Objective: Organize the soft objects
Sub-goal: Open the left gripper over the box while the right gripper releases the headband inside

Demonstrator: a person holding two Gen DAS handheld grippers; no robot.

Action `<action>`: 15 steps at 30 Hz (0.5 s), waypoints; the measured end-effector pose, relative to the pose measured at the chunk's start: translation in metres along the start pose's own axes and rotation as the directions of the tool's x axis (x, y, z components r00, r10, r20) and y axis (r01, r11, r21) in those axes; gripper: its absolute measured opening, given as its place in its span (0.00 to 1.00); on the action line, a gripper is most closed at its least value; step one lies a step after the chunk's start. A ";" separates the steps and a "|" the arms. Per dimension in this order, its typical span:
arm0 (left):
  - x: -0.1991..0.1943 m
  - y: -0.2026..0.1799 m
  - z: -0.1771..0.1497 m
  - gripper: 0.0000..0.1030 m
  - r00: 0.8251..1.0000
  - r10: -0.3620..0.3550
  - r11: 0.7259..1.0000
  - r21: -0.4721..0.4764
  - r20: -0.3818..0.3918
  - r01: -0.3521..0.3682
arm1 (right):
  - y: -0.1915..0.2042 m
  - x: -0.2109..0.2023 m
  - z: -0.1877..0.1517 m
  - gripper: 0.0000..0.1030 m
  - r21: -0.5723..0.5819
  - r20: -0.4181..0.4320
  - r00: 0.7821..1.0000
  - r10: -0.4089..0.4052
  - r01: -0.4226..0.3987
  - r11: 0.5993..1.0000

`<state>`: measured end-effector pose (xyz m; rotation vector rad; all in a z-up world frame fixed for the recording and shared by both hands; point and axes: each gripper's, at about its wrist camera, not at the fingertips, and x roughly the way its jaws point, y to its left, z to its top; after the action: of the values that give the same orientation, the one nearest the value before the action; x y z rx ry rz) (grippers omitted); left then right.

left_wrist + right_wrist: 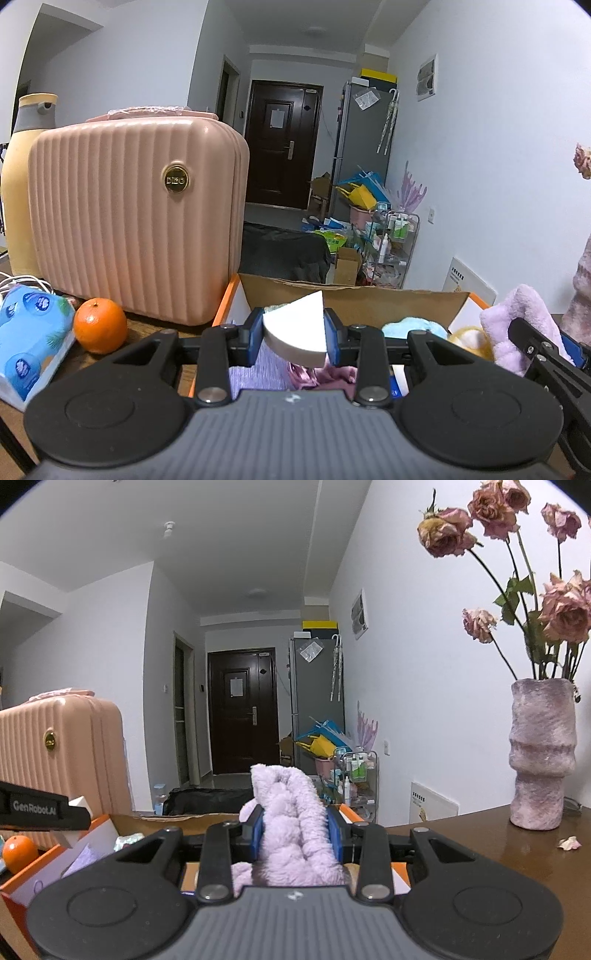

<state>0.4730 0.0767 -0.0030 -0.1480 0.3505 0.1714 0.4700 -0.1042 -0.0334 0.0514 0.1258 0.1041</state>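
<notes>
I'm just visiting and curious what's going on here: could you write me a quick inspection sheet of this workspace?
Surface: brown wooden table.
Job's things: white sponge wedge and fluffy lilac cloth, both held; open cardboard box holds more soft items.
Clutter: orange, tissue pack, pink case, vase of dried roses, fallen petal.
Tongs: left tongs shut on the sponge; right tongs shut on the cloth.
Cables: white cord at left edge.
Surroundings: hallway, dark door, grey fridge, floor clutter.

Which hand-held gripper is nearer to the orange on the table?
Left. The left hand-held gripper, shut on a white sponge, has the orange just off its left side. The right hand-held gripper, shut on purple fleece, lies beyond it.
</notes>
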 end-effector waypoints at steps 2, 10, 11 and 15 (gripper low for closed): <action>0.006 0.000 0.002 0.33 1.000 0.001 1.000 0.000 0.003 -0.001 | 0.000 0.006 0.000 0.32 0.000 0.001 1.000 0.004 -0.004 1.000; 0.023 0.000 0.007 0.33 1.000 0.012 1.000 0.009 0.007 -0.012 | 0.008 0.022 0.001 0.32 -0.034 0.004 1.000 0.023 -0.023 0.999; 0.025 0.000 0.007 0.33 1.000 0.014 1.000 0.010 0.005 -0.014 | 0.009 0.021 0.000 0.32 -0.035 0.004 1.000 0.024 -0.024 0.999; 0.026 0.001 0.006 0.33 1.000 0.019 1.000 0.009 0.001 -0.019 | 0.009 0.021 0.000 0.32 -0.037 0.000 1.000 0.027 -0.027 0.999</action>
<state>0.4988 0.0825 -0.0069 -0.1354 0.3523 0.1884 0.4901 -0.0932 -0.0355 0.0166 0.1227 0.1337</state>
